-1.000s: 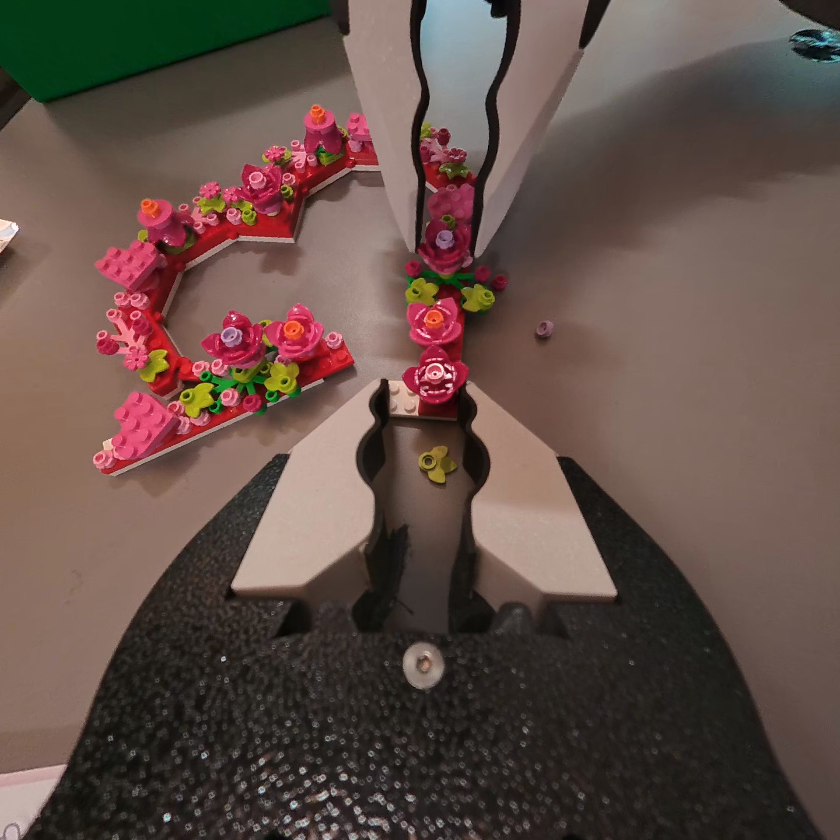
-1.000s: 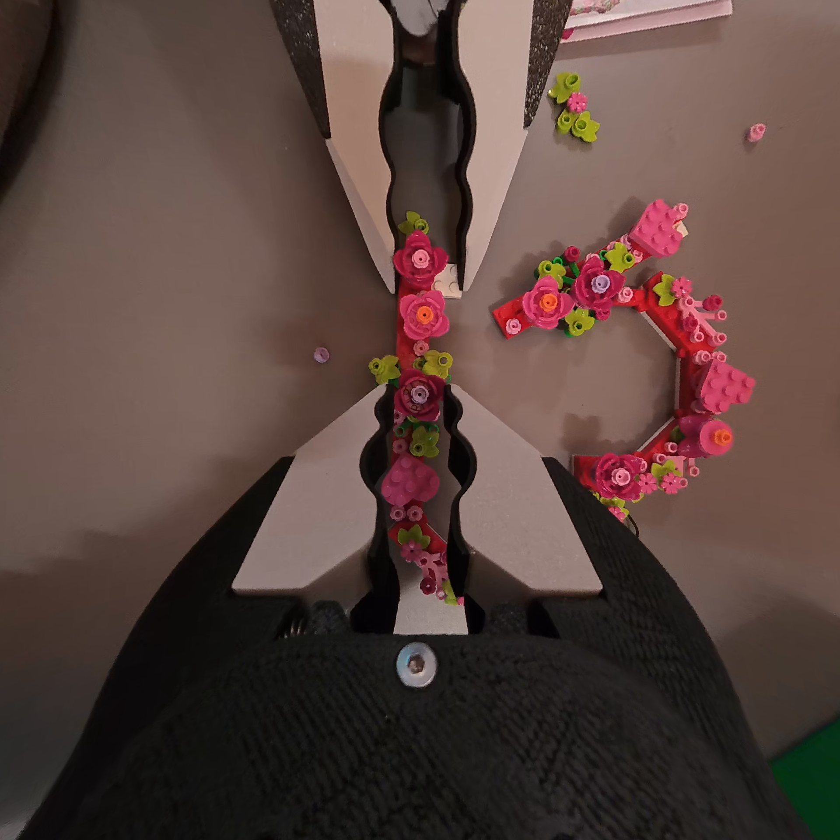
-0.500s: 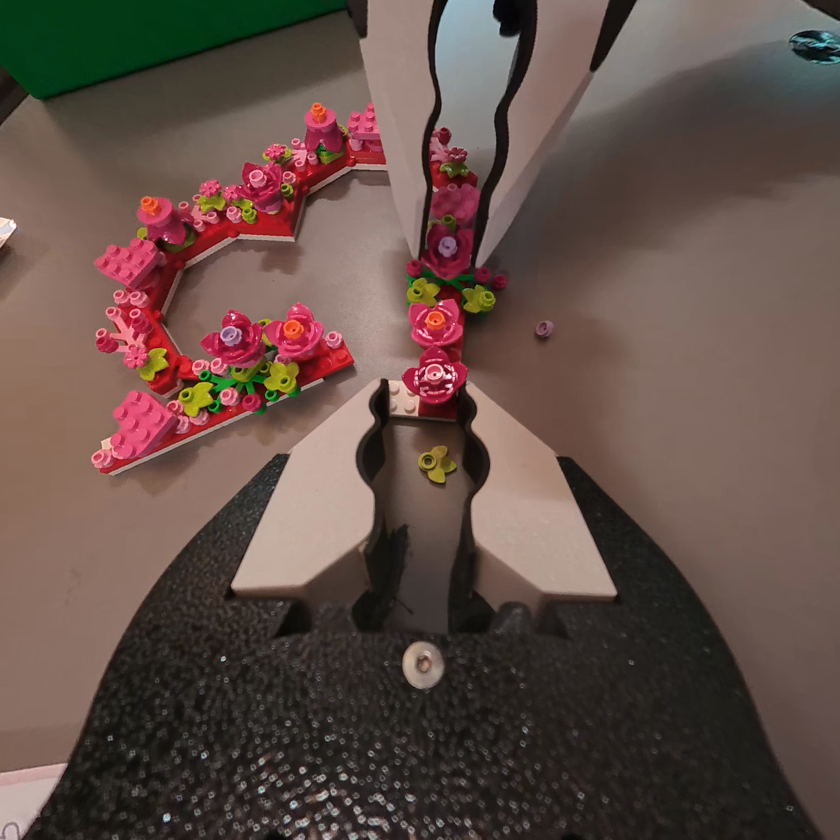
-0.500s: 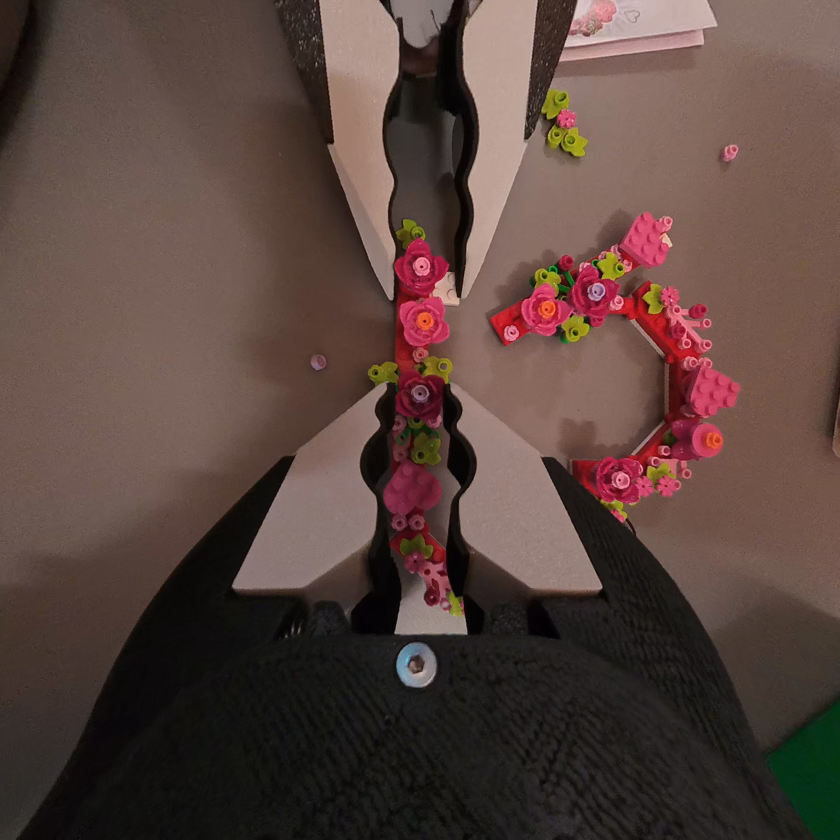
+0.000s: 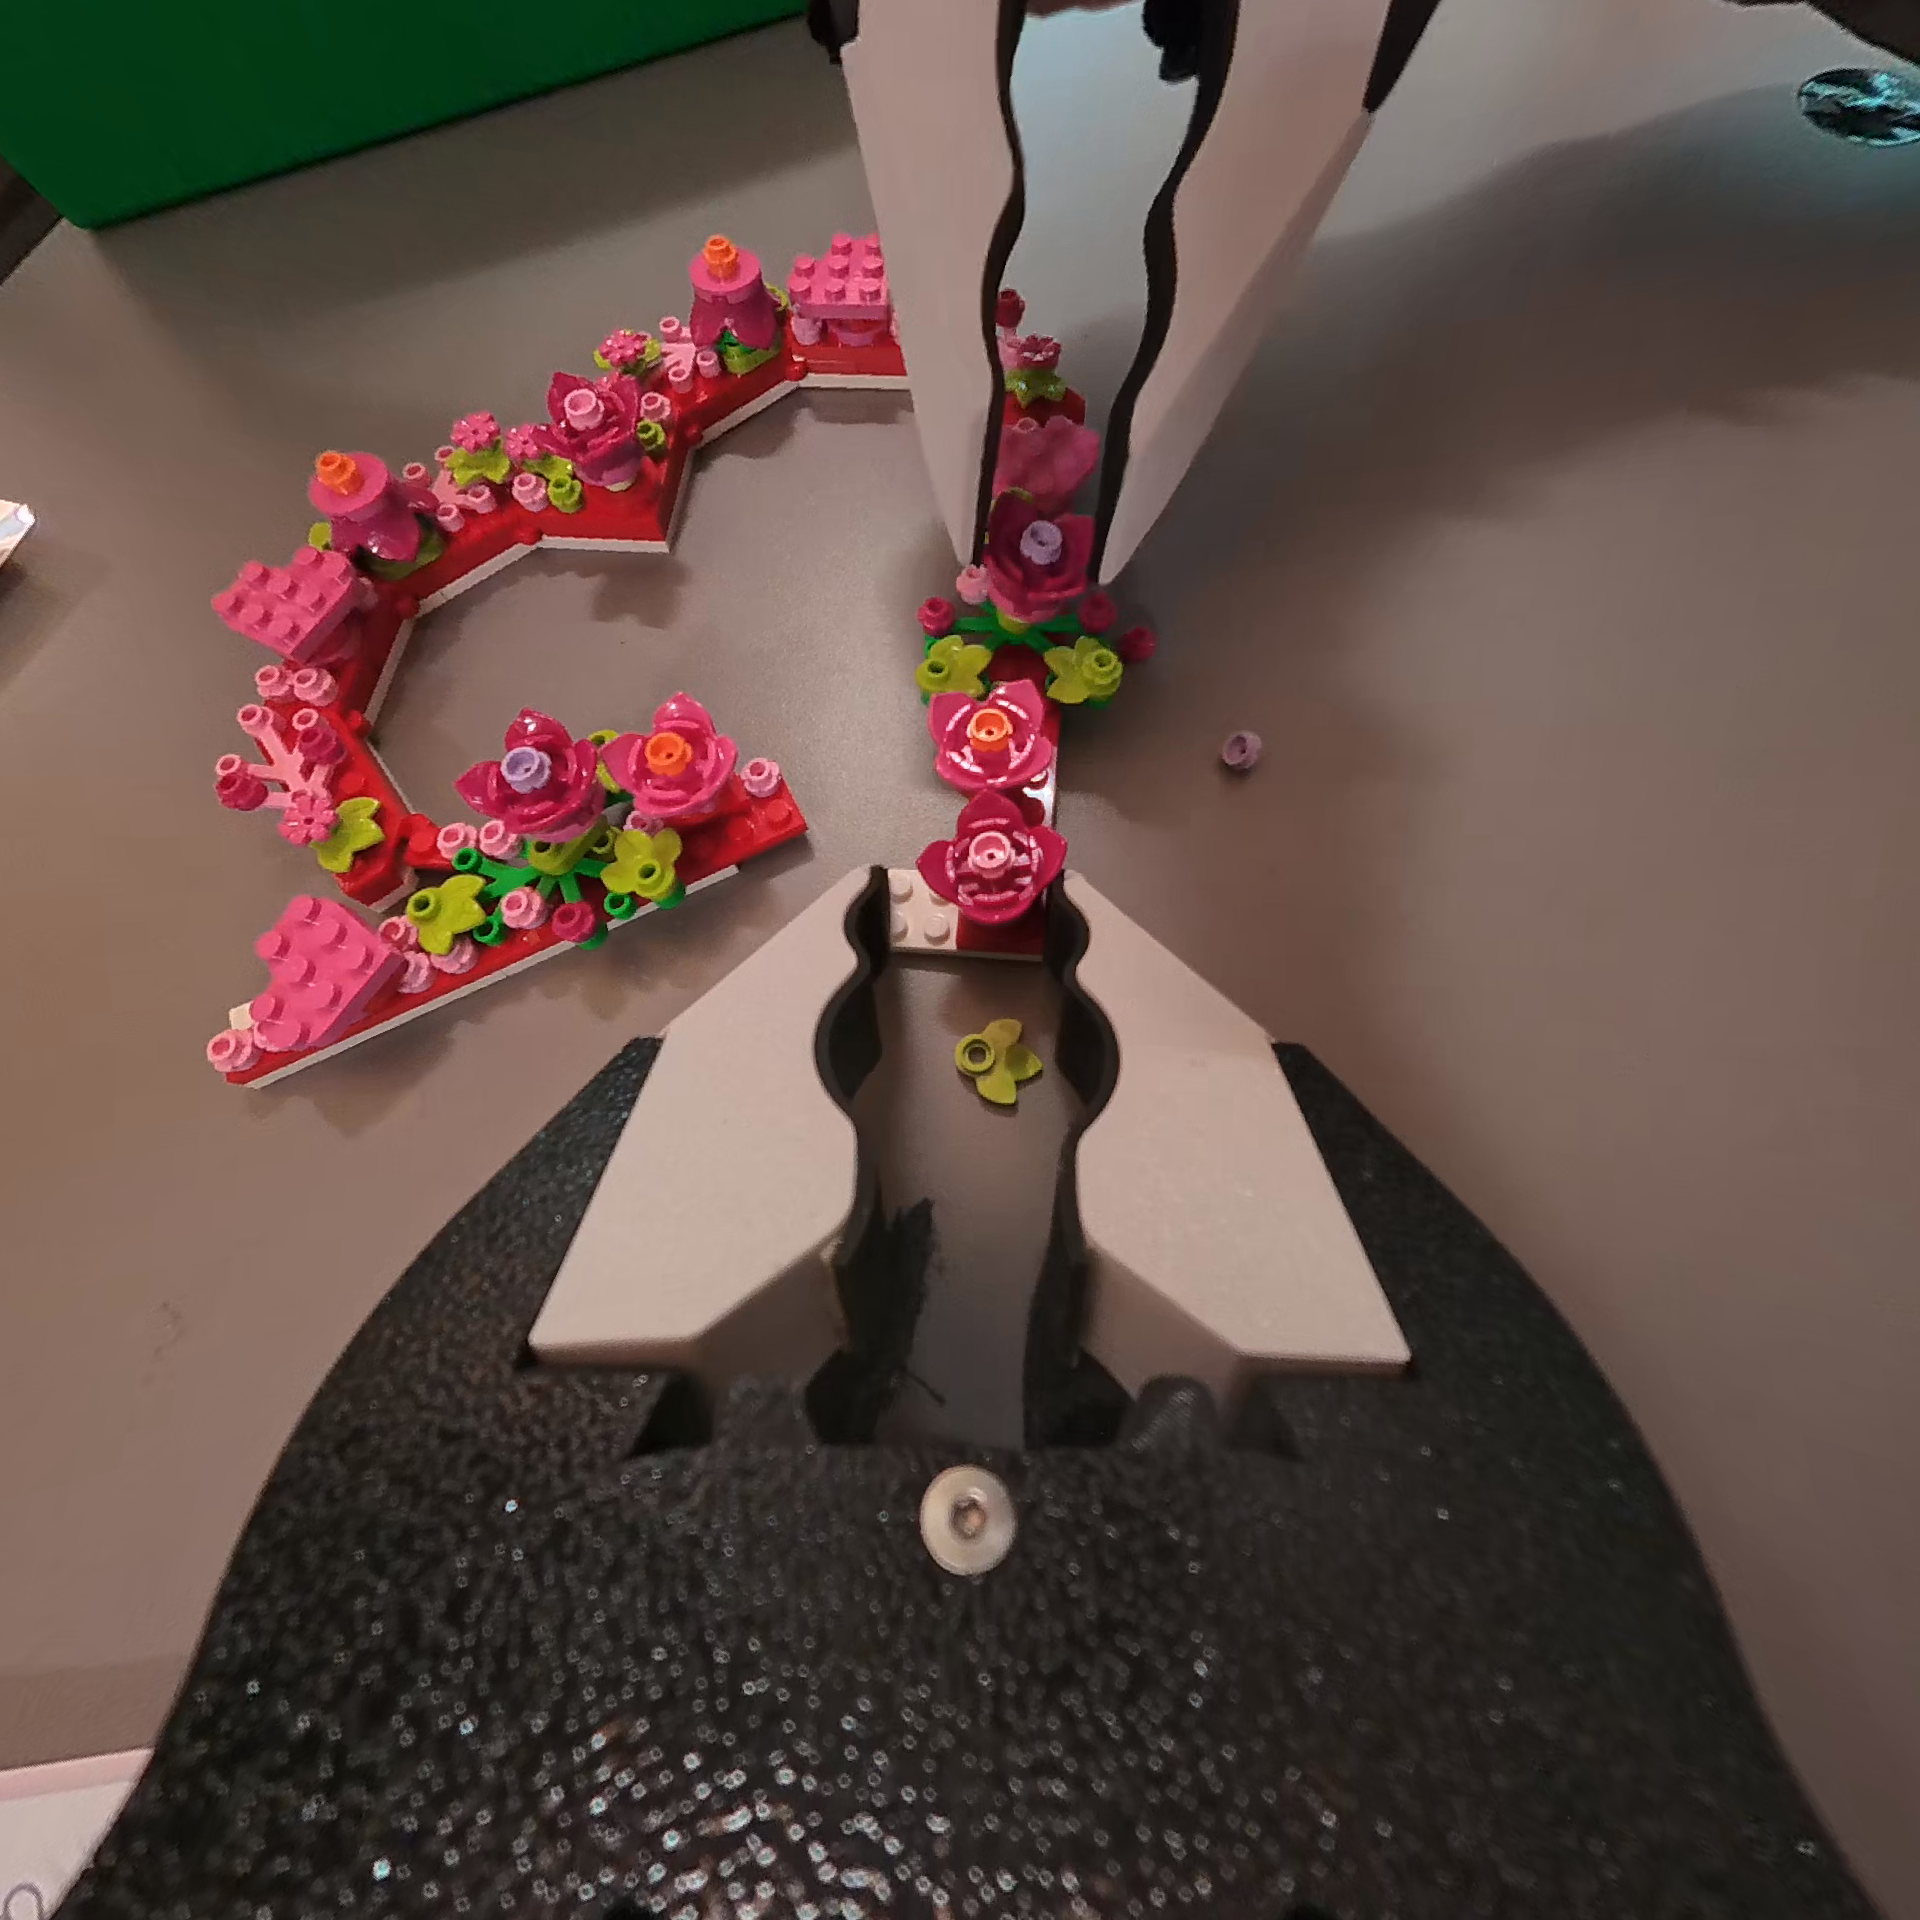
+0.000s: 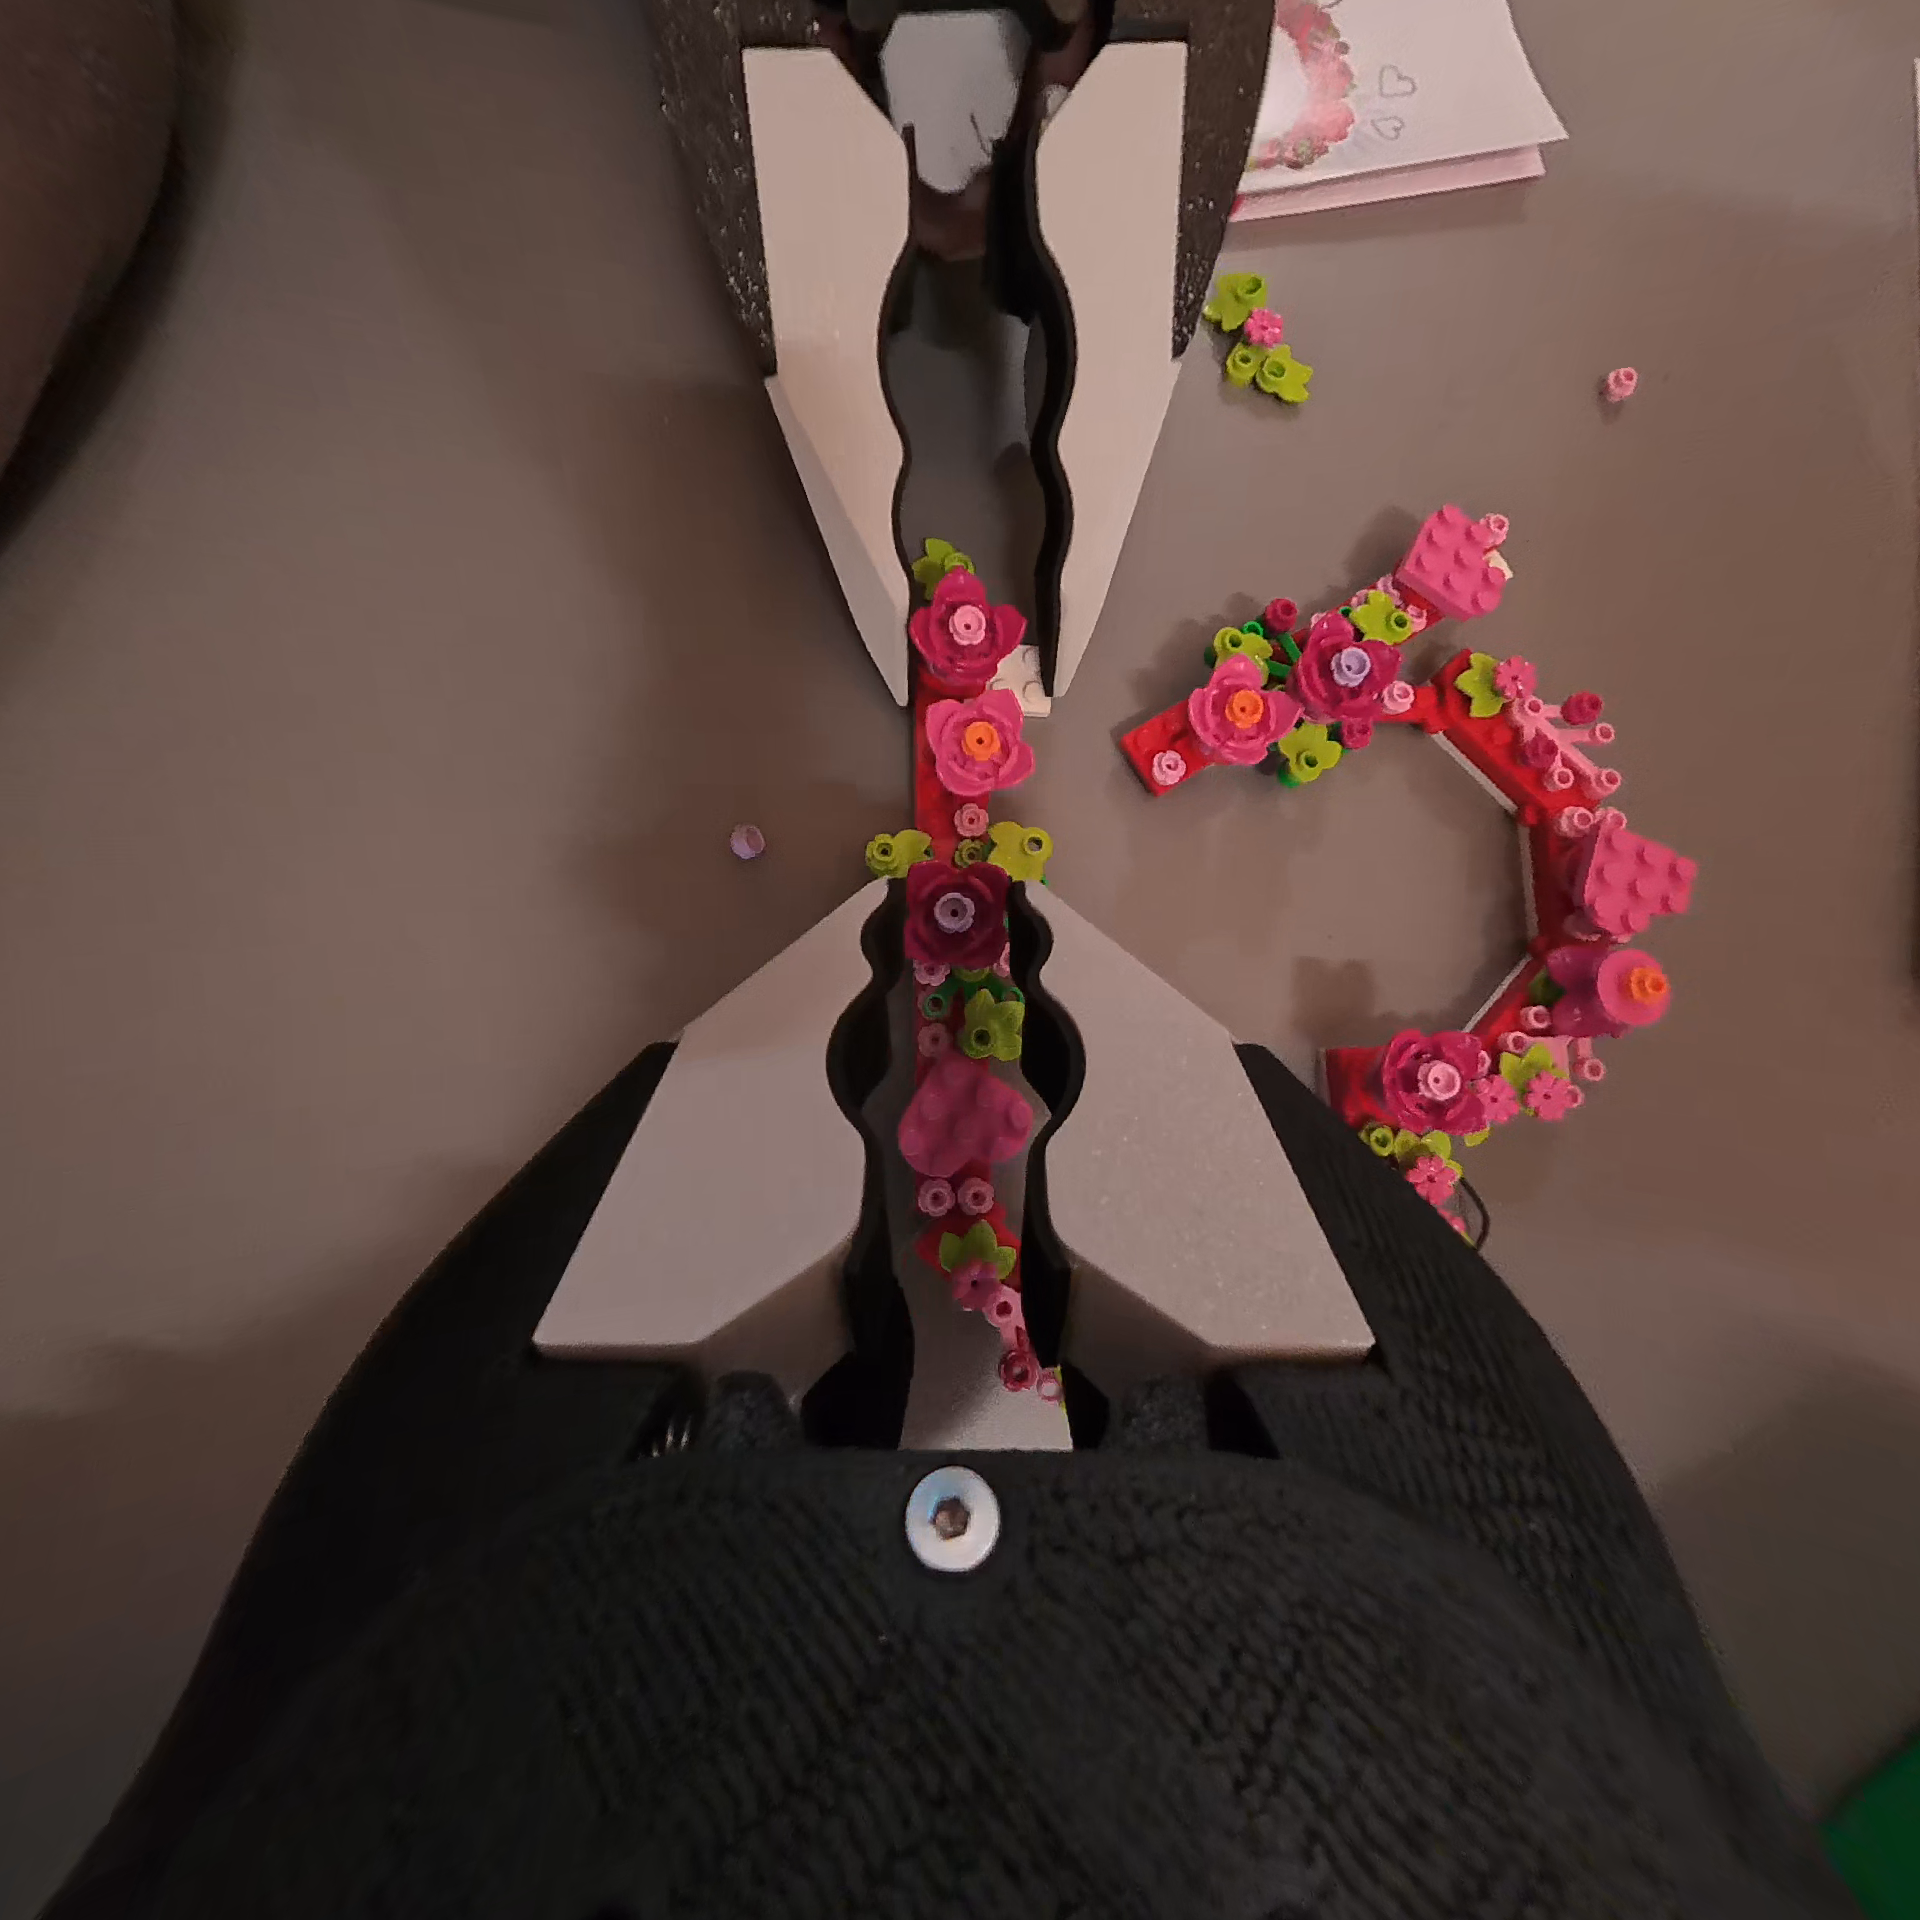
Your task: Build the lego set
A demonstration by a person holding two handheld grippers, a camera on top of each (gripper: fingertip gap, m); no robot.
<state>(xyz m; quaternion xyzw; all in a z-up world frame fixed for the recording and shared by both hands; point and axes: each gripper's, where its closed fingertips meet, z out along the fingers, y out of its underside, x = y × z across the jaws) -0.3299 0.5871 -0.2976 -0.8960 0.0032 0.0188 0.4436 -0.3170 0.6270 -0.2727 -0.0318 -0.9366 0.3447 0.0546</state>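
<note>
The left hand-held gripper (image 5: 961,925) is narrowed onto the near end of a straight red plastic brick strip studded with pink flowers (image 5: 992,748), gripping its white-and-red tip. A loose lime-green leaf piece (image 5: 997,1060) lies between its fingers, nearer than the strip. At the strip's far end, the right hand-held gripper (image 6: 951,894) is closed around it. Left of the strip on the grey surface (image 5: 1507,831) rests a curved red flower-covered brick garland (image 5: 436,727); right of the strip lies 1 small lilac stud (image 5: 1243,749).

hidden: flower strip (image 6: 961,1039) far end — behind right tool (image 6: 951,894) | booklet (image 6: 1382,94) — cropped at top edge
</note>
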